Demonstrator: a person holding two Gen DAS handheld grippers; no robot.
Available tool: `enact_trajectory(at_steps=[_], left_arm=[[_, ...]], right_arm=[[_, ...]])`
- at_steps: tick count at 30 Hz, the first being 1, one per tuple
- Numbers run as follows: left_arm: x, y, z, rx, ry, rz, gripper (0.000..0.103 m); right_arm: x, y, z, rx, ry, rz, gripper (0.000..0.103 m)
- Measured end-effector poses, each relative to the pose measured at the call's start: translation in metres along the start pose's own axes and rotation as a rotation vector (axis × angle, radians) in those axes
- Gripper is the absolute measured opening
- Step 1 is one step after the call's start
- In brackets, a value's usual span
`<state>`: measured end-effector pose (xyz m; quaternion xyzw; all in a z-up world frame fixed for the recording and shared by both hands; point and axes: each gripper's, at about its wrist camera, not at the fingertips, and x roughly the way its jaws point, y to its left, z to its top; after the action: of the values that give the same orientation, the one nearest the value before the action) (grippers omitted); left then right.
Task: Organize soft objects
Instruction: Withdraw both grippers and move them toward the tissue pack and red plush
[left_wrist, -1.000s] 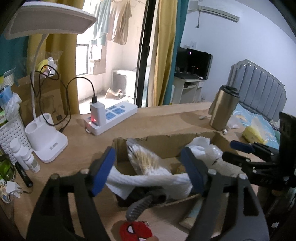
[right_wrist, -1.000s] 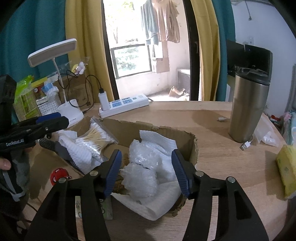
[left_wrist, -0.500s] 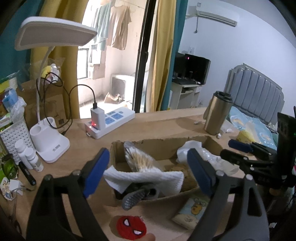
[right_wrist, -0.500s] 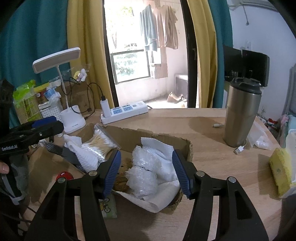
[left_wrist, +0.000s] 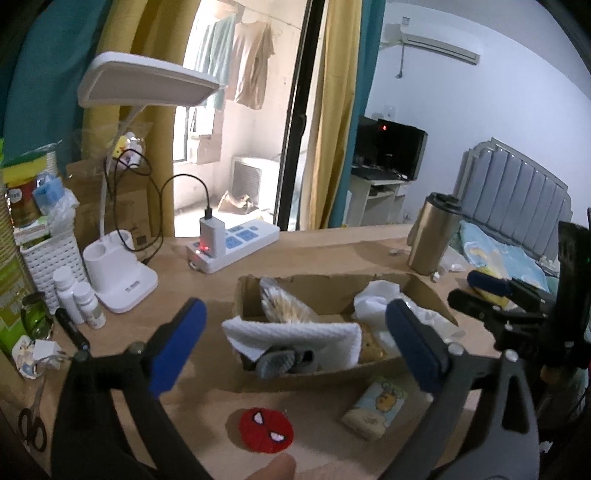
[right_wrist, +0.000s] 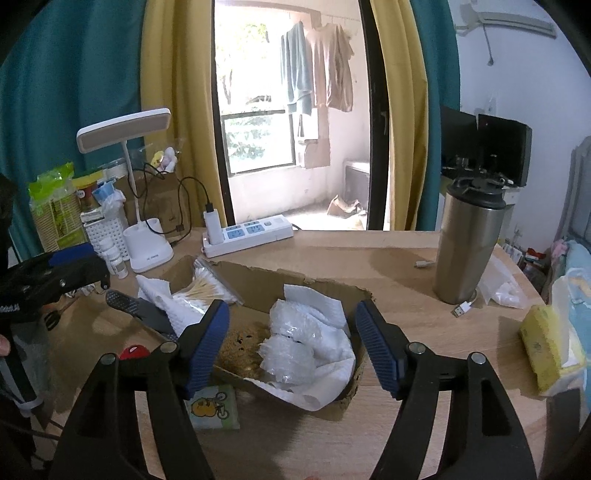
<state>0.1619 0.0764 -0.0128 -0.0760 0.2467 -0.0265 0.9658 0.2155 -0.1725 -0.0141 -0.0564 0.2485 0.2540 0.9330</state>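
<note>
Here both tongs stand apart and hold nothing. The left tongs (left_wrist: 295, 347) hang above the worktop (left_wrist: 332, 247), framing a white cloth (left_wrist: 295, 334) draped over the near wall of the cardboard box (left_wrist: 332, 291). The right tongs (right_wrist: 291, 343) frame crumpled clear plastic (right_wrist: 291, 339) inside that box. A red Spider-Man patch (left_wrist: 266, 430) and a cartoon tissue pack (left_wrist: 376, 410) lie on the worktop just beside it.

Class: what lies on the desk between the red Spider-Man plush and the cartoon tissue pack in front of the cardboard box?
Only bare desk lies between the Spider-Man plush and tissue pack, shown in the left wrist view.
</note>
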Motion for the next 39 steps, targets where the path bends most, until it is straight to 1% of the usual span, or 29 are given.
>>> enact_trajectory(at_steps=[5, 8, 15, 24, 31, 34, 37, 39], left_arm=[[-0.007, -0.001, -0.010, 0.004, 0.018, -0.018, 0.099], [-0.010, -0.003, -0.017, 0.013, 0.030, -0.013, 0.099], [-0.016, -0.002, -0.035, 0.001, 0.050, -0.002, 0.099], [-0.024, 0.010, -0.050, -0.037, 0.054, -0.005, 0.099], [-0.025, 0.011, -0.060, -0.017, 0.066, 0.001, 0.099], [-0.024, 0.014, -0.066, -0.020, 0.081, 0.010, 0.099], [-0.022, 0.017, -0.072, -0.027, 0.102, 0.019, 0.099], [-0.019, 0.019, -0.077, -0.033, 0.120, 0.028, 0.099]], right_arm=[[-0.008, 0.001, -0.002, 0.003, -0.005, -0.004, 0.075], [-0.013, 0.002, -0.004, 0.000, -0.008, -0.007, 0.075], [-0.019, 0.005, -0.008, -0.002, -0.003, -0.009, 0.075], [-0.025, 0.015, -0.018, -0.008, 0.022, -0.003, 0.075], [-0.021, 0.024, -0.026, -0.020, 0.057, 0.004, 0.075], [-0.020, 0.028, -0.031, -0.022, 0.071, 0.014, 0.077], [-0.018, 0.033, -0.038, -0.027, 0.092, 0.024, 0.085], [-0.015, 0.036, -0.043, -0.030, 0.108, 0.030, 0.085]])
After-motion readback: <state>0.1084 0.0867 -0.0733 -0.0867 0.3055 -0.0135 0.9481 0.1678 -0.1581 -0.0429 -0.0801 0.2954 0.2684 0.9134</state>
